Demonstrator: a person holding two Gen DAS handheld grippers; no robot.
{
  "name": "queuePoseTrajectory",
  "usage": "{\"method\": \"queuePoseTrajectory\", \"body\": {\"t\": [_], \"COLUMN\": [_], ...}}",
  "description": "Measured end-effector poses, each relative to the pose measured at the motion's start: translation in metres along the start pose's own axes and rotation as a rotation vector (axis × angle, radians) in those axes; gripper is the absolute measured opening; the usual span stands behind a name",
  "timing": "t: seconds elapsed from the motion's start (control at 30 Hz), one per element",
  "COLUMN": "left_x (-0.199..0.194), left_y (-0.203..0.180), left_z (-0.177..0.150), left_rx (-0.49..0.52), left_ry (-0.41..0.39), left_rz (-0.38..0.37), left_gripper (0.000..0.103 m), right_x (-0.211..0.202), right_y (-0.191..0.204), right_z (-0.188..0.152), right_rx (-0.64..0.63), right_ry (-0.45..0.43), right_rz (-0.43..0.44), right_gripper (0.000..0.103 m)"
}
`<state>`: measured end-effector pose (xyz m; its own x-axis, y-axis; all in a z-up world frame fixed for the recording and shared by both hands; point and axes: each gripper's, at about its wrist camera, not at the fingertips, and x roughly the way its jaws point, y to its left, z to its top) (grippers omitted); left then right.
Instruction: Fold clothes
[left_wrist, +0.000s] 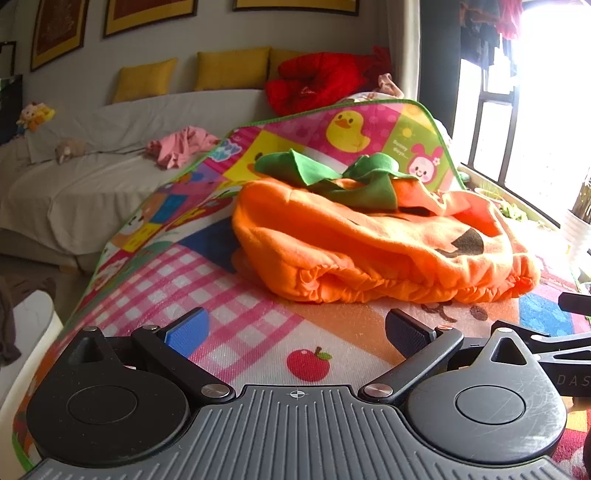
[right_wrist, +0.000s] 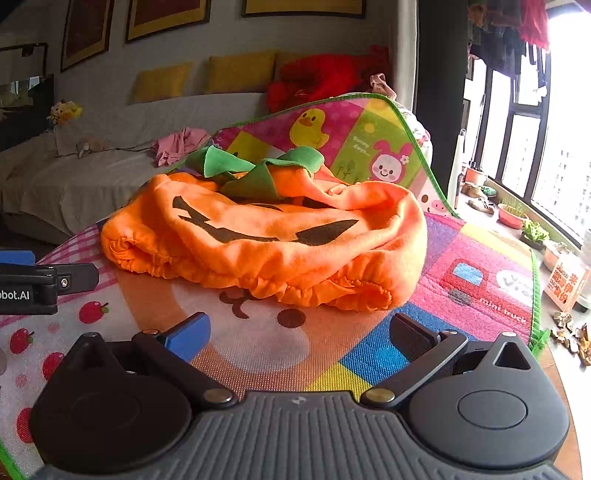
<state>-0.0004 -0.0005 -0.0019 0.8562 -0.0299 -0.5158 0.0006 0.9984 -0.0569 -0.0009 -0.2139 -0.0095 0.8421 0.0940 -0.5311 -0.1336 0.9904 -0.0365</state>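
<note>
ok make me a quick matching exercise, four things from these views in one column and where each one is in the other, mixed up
Things
1. pumpkin costume
2. pink garment
3. red cushion
4. left gripper

Places
A. crumpled on the grey sofa seat
B. against the sofa back, past the yellow cushions
C. heaped in the middle of the play mat
D. low over the mat, jaws apart, short of the costume's hem

Pairs: 1-C, 2-A, 3-B, 4-D

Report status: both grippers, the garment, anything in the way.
Left gripper open, empty. Right gripper open, empty. Orange pumpkin costume bunched on play mat, unfolded, untouched. Nothing between grippers and costume.
</note>
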Motion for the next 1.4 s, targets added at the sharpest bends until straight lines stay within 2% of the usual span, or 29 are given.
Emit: {"method": "queuePoseTrajectory", "body": {"t": [0.6,1.4], "left_x": [0.0065,0.008], "left_y": [0.001,-0.0022], "left_z": [-0.0036,-0.0042], "left_rx": [0.015,0.035], "left_ry": [0.04,0.057], "left_rz": [0.017,0.027], "left_gripper": [0.103,0.103], "right_x": [0.0036,0.0041], "right_y": [-0.0063,-0.0083], "right_z": [-0.0022,-0.0029], "right_rx": [0.018,0.034], "right_ry": [-0.012,-0.009], "right_rz": [-0.055,-0.048], "right_gripper": [0.103,0.103]}}
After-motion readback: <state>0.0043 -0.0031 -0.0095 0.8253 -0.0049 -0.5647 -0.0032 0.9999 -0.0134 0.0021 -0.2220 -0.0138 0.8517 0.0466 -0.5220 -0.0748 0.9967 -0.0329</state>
